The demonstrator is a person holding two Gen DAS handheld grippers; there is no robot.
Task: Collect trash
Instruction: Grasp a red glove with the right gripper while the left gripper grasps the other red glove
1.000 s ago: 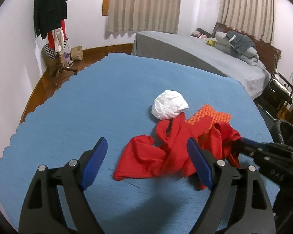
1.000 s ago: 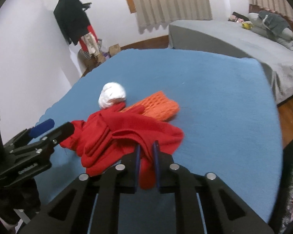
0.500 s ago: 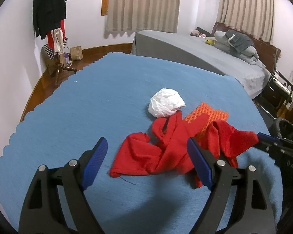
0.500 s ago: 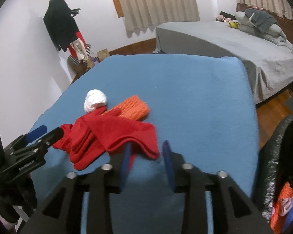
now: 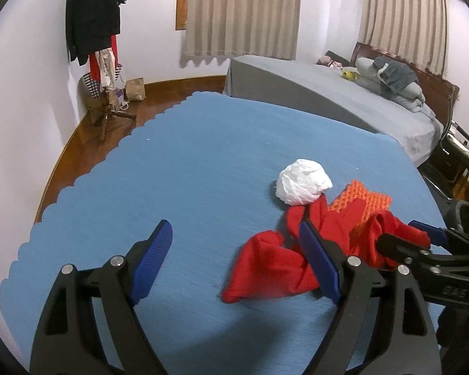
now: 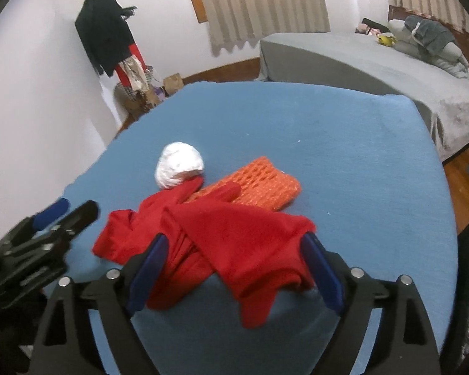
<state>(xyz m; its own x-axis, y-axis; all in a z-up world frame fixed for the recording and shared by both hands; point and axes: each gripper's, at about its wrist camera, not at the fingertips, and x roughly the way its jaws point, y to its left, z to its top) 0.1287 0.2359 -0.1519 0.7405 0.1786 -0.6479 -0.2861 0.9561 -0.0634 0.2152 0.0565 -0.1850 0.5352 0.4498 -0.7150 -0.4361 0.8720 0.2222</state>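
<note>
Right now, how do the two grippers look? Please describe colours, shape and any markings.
Both are alike. The left gripper and the right gripper each have a black plastic frame with slotted cut-outs, silver round bolt heads at the joints, and two long flat fingers faced with blue pads. Embossed letters show on the right gripper's side in the left wrist view, too small to read. No cables, hands or sleeves are visible.

White walls [image 5: 25, 72]; beige curtains [image 5: 240, 12] straight ahead of fingers. Coat stand [image 6: 109, 34] with dark clothes stood ahead-left in corner. Grey-covered bed [image 5: 328, 93] lay ahead-right, wooden headboard [image 5: 431, 75] behind. Polished wood floor [image 5: 159, 100].
</note>
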